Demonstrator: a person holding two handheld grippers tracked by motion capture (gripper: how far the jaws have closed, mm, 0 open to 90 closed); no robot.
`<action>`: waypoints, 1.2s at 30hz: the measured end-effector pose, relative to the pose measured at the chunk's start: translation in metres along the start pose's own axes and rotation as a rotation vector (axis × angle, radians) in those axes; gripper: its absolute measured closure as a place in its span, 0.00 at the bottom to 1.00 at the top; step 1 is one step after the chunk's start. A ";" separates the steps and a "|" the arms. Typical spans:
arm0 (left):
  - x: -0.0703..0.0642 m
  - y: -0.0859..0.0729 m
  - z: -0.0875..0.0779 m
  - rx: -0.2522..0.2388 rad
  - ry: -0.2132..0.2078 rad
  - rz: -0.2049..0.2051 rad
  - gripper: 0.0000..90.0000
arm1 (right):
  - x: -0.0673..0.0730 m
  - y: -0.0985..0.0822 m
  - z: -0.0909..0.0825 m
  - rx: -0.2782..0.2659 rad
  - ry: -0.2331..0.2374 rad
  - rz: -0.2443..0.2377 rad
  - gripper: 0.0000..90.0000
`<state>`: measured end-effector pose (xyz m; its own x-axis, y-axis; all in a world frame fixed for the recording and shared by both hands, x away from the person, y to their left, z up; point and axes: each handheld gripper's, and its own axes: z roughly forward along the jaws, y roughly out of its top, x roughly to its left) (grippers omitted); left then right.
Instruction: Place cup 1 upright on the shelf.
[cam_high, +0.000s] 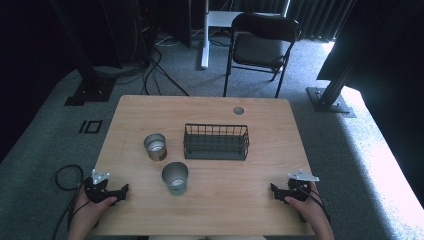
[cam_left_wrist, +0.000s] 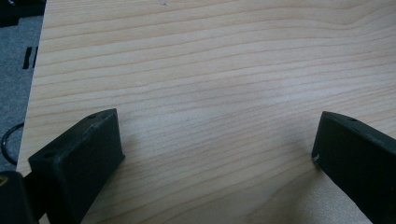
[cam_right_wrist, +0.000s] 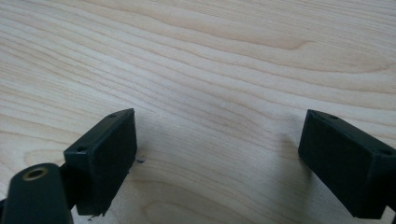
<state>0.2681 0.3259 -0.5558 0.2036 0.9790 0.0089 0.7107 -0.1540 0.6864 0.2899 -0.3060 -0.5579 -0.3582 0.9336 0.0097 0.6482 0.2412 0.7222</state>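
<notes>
Two metal cups stand left of centre on the wooden table (cam_high: 260, 175): a copper-toned cup (cam_high: 155, 146) farther back and a grey-green cup (cam_high: 175, 177) nearer me. A black wire basket (cam_high: 216, 142) sits just right of them, with nothing seen in it. My left gripper (cam_high: 120, 192) rests at the table's near left corner, held by a hand. My right gripper (cam_high: 276, 191) rests near the front right edge. In the left gripper view the left gripper (cam_left_wrist: 217, 140) has its jaws wide apart over bare wood. In the right gripper view the right gripper (cam_right_wrist: 217, 140) is likewise open over bare wood.
A round grommet hole (cam_high: 238, 110) is set near the table's far edge. Behind the table stands a black folding chair (cam_high: 260, 47); dark stands and cables lie on the grey carpet. A cable loop (cam_high: 67, 176) lies on the floor left of the table.
</notes>
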 end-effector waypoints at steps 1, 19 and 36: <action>0.000 0.000 0.000 0.000 0.000 0.000 0.02 | 0.000 0.000 0.000 0.000 0.000 0.000 0.12; 0.000 0.000 0.000 0.000 -0.001 0.000 0.03 | 0.000 0.000 0.000 0.000 0.008 -0.008 0.12; 0.000 0.000 0.000 0.000 -0.001 0.000 0.02 | 0.003 0.001 -0.001 -0.028 0.054 -0.031 0.13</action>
<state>0.2682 0.3260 -0.5557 0.2039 0.9790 0.0080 0.7105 -0.1536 0.6867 0.2894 -0.3035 -0.5565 -0.4142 0.9099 0.0239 0.6175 0.2616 0.7418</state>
